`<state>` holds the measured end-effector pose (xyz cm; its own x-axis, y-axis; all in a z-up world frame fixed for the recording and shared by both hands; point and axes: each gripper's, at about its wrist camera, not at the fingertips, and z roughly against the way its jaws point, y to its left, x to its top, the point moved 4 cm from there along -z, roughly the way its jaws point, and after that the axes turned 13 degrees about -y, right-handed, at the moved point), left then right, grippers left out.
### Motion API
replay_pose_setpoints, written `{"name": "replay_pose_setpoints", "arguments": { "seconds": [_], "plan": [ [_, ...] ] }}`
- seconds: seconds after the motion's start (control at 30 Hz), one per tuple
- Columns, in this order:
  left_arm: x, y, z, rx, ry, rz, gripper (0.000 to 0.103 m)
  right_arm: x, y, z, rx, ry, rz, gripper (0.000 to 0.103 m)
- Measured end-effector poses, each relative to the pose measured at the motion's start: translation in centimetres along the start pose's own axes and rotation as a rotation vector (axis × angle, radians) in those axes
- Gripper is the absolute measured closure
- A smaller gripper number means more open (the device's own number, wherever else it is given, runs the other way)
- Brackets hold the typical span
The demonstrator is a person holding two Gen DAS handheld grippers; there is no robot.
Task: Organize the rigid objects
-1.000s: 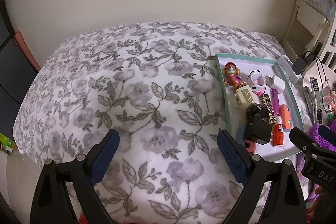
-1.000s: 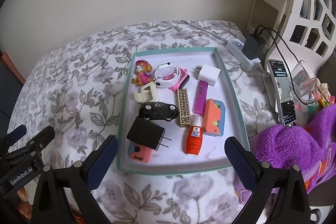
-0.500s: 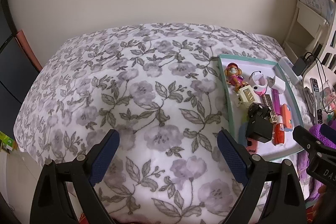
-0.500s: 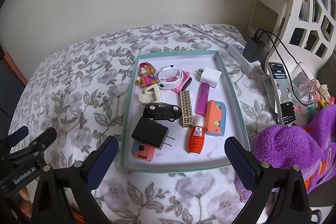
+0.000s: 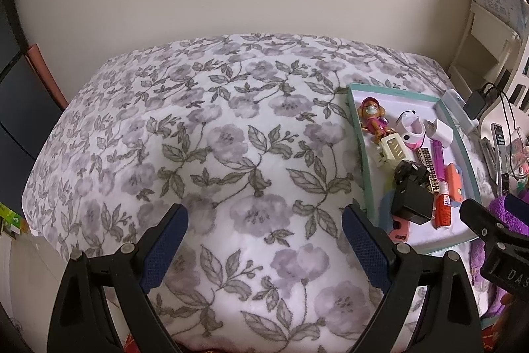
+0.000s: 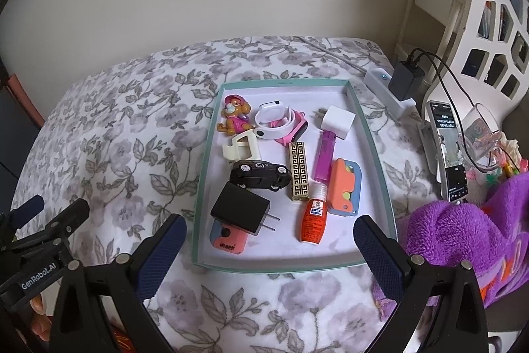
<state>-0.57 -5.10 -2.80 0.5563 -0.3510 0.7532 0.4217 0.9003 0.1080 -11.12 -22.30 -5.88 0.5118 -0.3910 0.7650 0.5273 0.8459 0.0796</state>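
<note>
Both grippers have pulled back: left gripper (image 5: 264,240) and right gripper (image 6: 269,248) gape, released and empty. The teal tray (image 6: 373,148) at 12 o'clock holds 10 items; sorting looks finished.

The black charger (image 6: 240,210), just ahead of the right claw (image 6: 269,235), lies over the coral eraser (image 6: 229,242) and hides its far end. In the left wrist view the tray (image 5: 363,151) sits ahead and to the right of the left claw (image 5: 264,225); its near right corner is covered by the other claw's arm. The phone (image 6: 448,151) screen text, far right of the right claw, is too small to read. The purple towel (image 6: 463,240) is cut by the frame edge.
</note>
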Motion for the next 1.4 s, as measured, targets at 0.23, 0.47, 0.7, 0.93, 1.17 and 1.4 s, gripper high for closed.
{"name": "replay_pose_setpoints", "arguments": {
  "seconds": [0.23, 0.47, 0.7, 0.93, 1.17, 1.4],
  "plan": [
    [0.02, 0.20, -0.20, 0.011, 0.005, 0.011, 0.009, -0.03, 0.17, -0.13, 0.002, 0.004, 0.008, 0.000],
    [0.03, 0.27, -0.23, 0.011, 0.004, 0.011, 0.009, -0.09, 0.33, -0.39, 0.005, 0.011, 0.018, 0.000],
    [0.06, 0.42, -0.35, 0.018, 0.007, 0.019, 0.009, -0.11, 0.43, -0.40, 0.006, 0.011, 0.022, 0.000],
    [0.08, 0.42, -0.36, 0.019, 0.007, 0.017, 0.009, -0.10, 0.45, -0.36, 0.006, 0.012, 0.022, 0.000],
    [0.10, 0.45, -0.37, 0.023, 0.009, 0.018, 0.009, -0.10, 0.52, -0.35, 0.005, 0.012, 0.022, 0.000],
    [0.15, 0.47, -0.35, 0.024, 0.005, 0.019, 0.009, -0.10, 0.52, -0.36, 0.007, 0.014, 0.027, 0.000]
  ]
}}
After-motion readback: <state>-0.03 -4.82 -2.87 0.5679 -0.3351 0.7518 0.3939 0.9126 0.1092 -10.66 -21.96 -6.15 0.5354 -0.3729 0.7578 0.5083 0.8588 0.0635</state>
